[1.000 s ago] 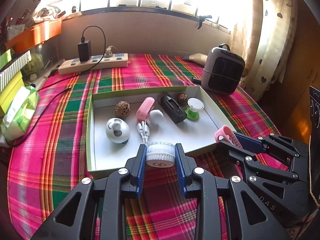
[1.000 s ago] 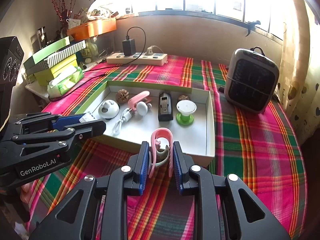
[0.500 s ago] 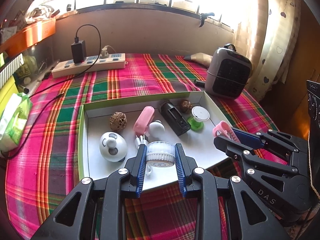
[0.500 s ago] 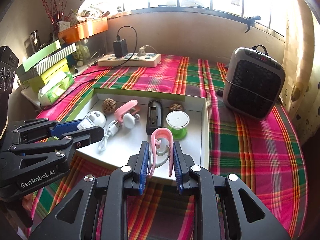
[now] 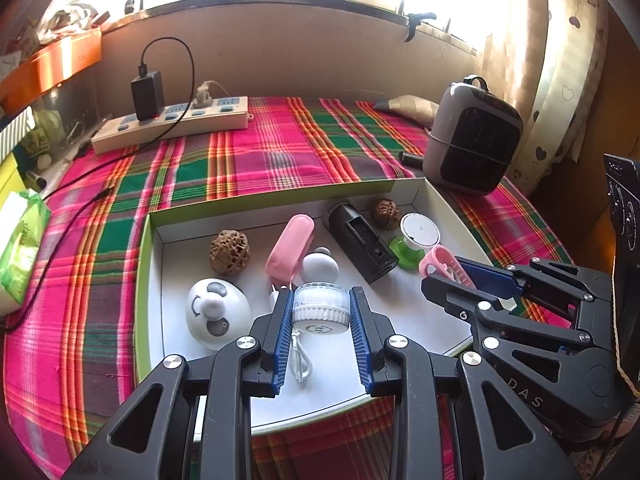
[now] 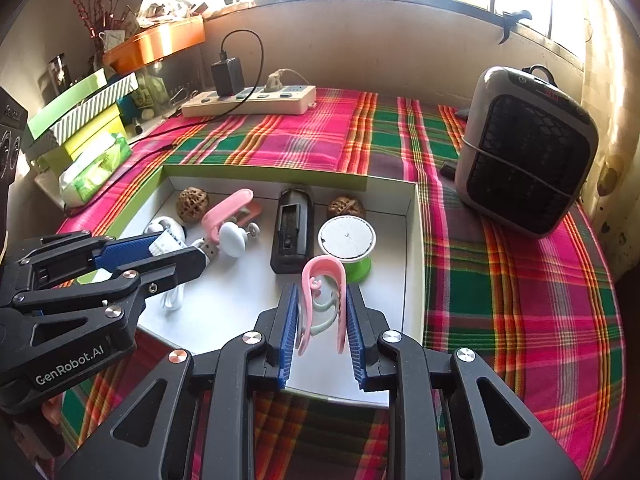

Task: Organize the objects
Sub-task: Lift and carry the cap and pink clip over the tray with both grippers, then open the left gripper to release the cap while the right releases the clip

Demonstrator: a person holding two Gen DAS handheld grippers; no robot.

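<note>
My left gripper [image 5: 320,312] is shut on a small clear jar with a white ribbed lid [image 5: 319,309], held over the front of a shallow white box [image 5: 149,280] with green sides. My right gripper [image 6: 322,308] is shut on a pink hook-shaped clip [image 6: 324,292], above the box's front right part [image 6: 414,264]. Inside the box lie two walnuts [image 5: 230,251], a pink case [image 5: 290,249], a white panda-faced gadget [image 5: 214,312], a black holder [image 5: 362,240], a green-and-white spool [image 6: 347,242] and a white cable [image 5: 299,356].
The box rests on a pink and green plaid cloth [image 6: 520,280]. A grey heater [image 6: 528,152] stands to the right, a power strip [image 5: 172,124] with a black charger at the back, a tissue pack [image 5: 20,240] and stacked boxes [image 6: 76,120] on the left.
Both grippers have moved forward and slightly down, from the box's near edge to over its inside, each keeping hold of its object.
</note>
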